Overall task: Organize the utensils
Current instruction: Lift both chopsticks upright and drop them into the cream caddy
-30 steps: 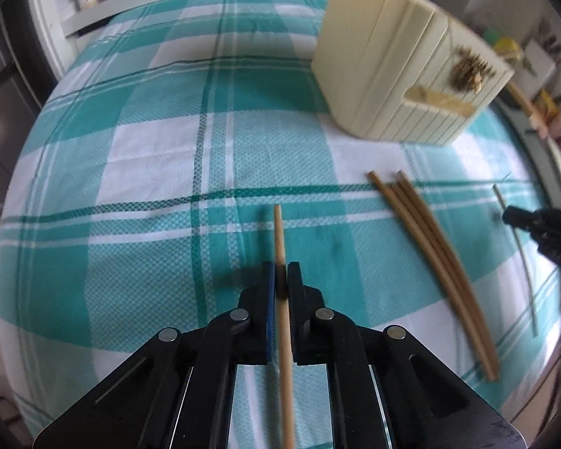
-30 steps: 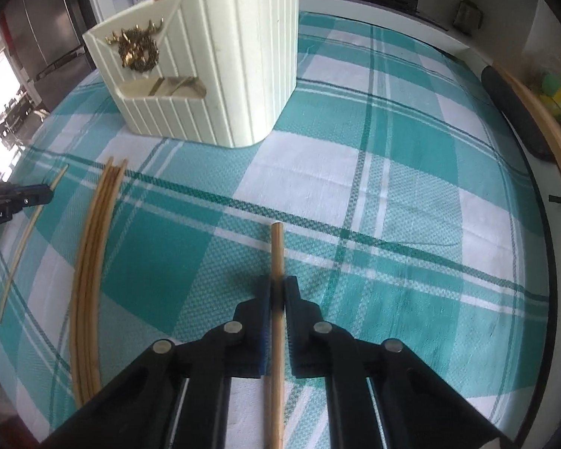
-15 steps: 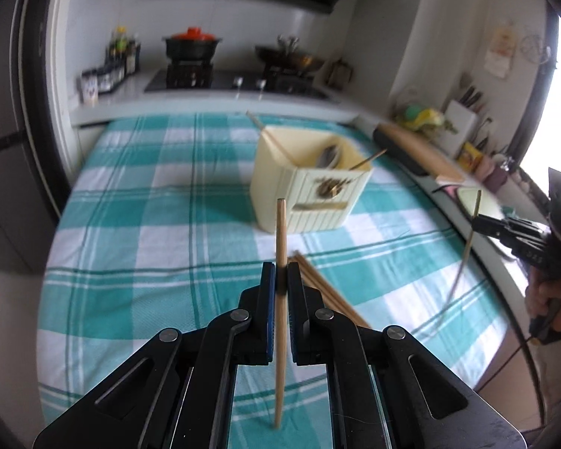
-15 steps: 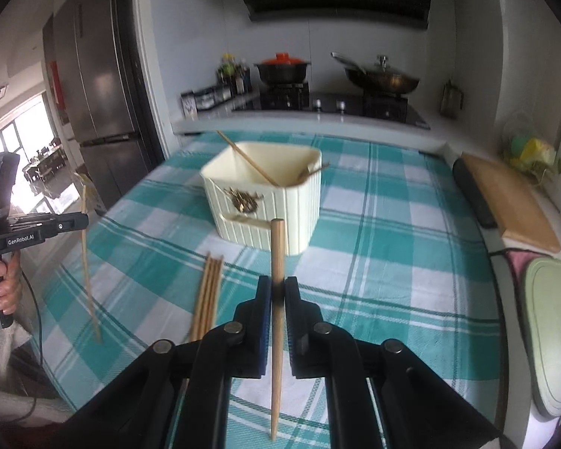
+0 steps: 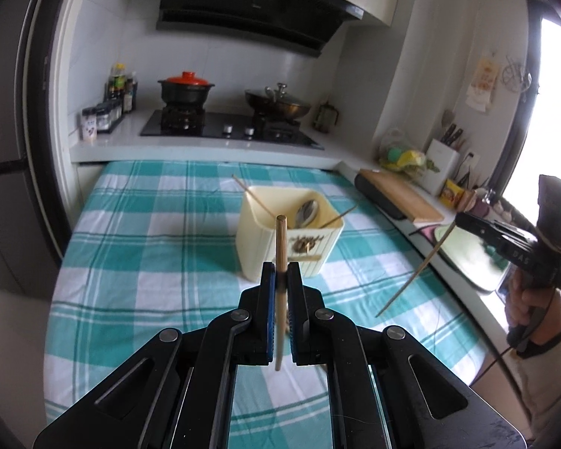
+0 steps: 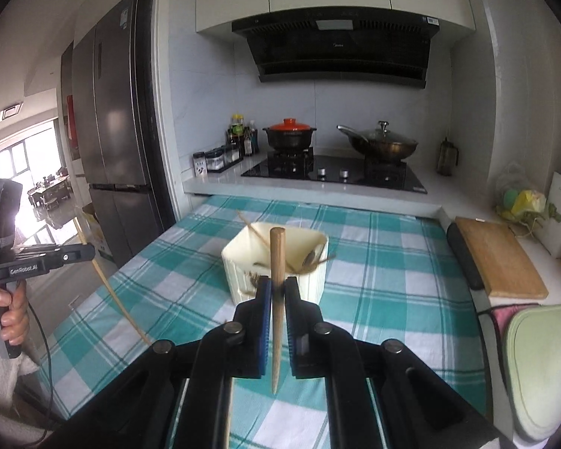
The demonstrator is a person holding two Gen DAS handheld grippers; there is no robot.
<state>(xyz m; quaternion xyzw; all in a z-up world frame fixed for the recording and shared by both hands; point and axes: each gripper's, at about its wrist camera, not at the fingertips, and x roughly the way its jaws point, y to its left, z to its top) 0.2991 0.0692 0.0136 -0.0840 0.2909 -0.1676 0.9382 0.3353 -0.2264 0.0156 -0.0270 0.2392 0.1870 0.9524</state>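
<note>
Both grippers, left (image 5: pixel 279 280) and right (image 6: pixel 276 290), clamp upright wooden chopsticks (image 5: pixel 280 262), probably for the cream ribbed plastic holder (image 5: pixel 258 247) at twelve o'clock.

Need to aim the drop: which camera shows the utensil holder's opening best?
The left wrist view: the cream holder shows its open top with a spoon and chopsticks inside. In the right wrist view, the held chopstick crosses the holder, covering part of its opening.

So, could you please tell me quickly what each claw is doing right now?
Left claw: closed on a chopstick, held upright.
Right claw: closed on another chopstick, also upright.
</note>
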